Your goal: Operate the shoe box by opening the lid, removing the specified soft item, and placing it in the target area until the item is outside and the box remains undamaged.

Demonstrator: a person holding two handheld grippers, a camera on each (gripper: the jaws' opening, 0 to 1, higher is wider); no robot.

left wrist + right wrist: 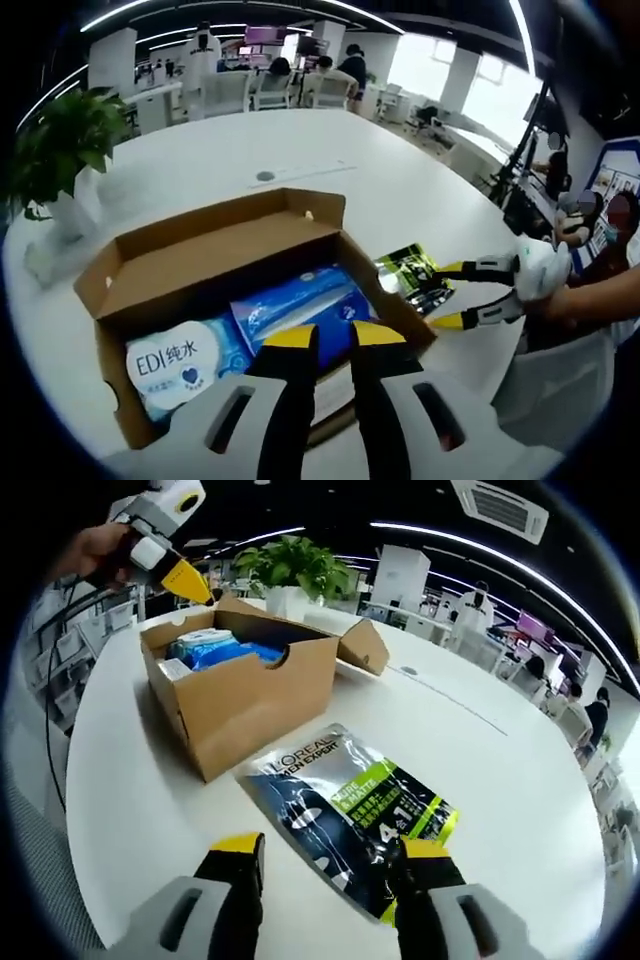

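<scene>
Placing step, by the look of it: the glossy black-and-green sachet (350,815) lies flat on the white round bench (520,780), just beside the open corrugated shoe box (250,695). Right tool (335,860) straddles it w/ jaws apart; next move likely calls for a clean backing-off. Left tool (335,338), jaws nearly together on nothing, sits over soft tissue packs (180,365) inside the box.
</scene>
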